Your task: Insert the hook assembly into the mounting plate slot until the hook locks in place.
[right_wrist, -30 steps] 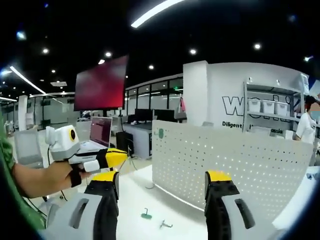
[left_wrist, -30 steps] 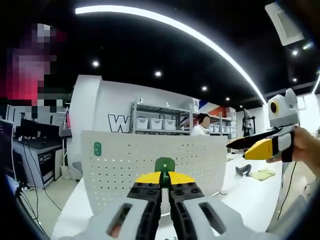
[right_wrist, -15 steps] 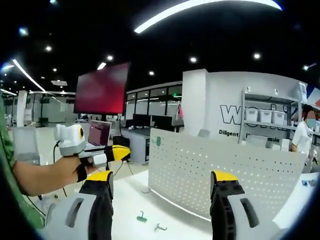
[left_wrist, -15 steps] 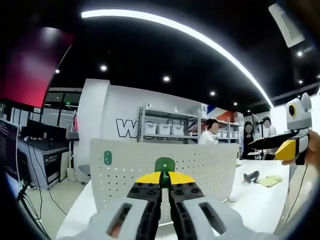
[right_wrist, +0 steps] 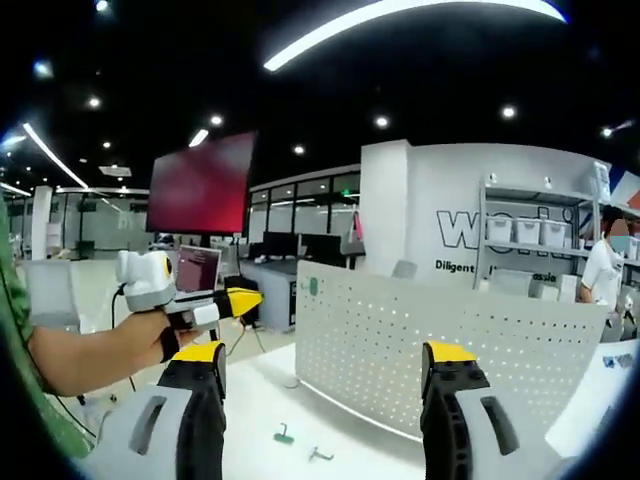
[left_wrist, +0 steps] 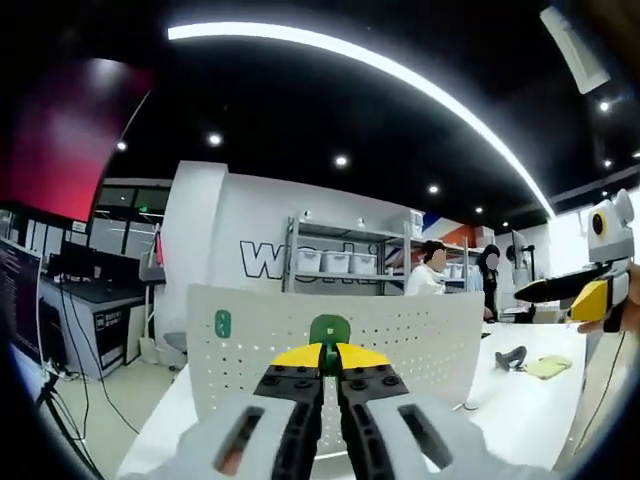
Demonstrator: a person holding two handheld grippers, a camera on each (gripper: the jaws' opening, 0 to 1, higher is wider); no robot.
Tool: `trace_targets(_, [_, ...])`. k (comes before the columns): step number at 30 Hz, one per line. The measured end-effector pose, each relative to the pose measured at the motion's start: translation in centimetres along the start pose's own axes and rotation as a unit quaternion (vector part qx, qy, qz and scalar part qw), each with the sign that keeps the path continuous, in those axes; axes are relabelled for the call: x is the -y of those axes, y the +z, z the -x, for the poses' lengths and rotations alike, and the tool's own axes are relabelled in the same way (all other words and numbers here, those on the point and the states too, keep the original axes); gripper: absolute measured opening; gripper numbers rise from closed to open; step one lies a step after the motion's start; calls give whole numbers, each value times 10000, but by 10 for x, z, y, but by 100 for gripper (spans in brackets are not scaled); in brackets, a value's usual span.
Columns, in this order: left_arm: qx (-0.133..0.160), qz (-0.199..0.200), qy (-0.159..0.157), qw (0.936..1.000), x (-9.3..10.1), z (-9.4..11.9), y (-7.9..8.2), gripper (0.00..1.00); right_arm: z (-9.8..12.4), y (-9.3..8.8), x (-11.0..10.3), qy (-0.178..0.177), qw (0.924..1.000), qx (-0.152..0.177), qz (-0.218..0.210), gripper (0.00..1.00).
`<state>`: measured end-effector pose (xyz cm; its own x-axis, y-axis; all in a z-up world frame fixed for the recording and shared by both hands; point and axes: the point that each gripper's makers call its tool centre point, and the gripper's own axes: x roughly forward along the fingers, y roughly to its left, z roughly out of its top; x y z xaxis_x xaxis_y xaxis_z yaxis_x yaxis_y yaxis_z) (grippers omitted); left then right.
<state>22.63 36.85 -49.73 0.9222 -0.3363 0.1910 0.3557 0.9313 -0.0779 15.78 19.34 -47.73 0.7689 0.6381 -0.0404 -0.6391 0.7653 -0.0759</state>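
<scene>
The white perforated mounting plate (left_wrist: 400, 335) (right_wrist: 450, 340) stands upright on the white table. A green hook (left_wrist: 222, 323) (right_wrist: 313, 286) is set near its upper left corner. My left gripper (left_wrist: 329, 352) is shut on a green hook piece (left_wrist: 329, 329), held in front of the plate. This gripper also appears at the left of the right gripper view (right_wrist: 240, 298), held by a hand. My right gripper (right_wrist: 325, 355) is open with nothing between its jaws, and it shows at the right edge of the left gripper view (left_wrist: 580, 295). Two loose hooks (right_wrist: 288, 434) (right_wrist: 321, 455) lie on the table.
The white table (right_wrist: 260, 400) carries a dark tool (left_wrist: 510, 357) and a yellow pad (left_wrist: 548, 367) at the right. A laptop (right_wrist: 196, 270) and red screen (right_wrist: 200, 185) sit at the left. Shelves with bins (left_wrist: 335, 262) and two people (left_wrist: 432, 268) stand behind.
Both views have shifted slightly as the hands moved. The right gripper has slid further toward the right edge of the left gripper view. Both grippers keep their states.
</scene>
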Motion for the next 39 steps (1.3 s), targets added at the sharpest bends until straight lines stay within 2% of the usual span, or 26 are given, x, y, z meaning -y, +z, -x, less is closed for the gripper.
trace_targets(16, [-5,80,47,10000,-7,-14,-4,4,7,4,14,-103,9999,-37,1,82])
trace_targets(39, [80,141,255,9995,-29,-27,-3,4,-9,7,23,-80,10000,14,-27,81])
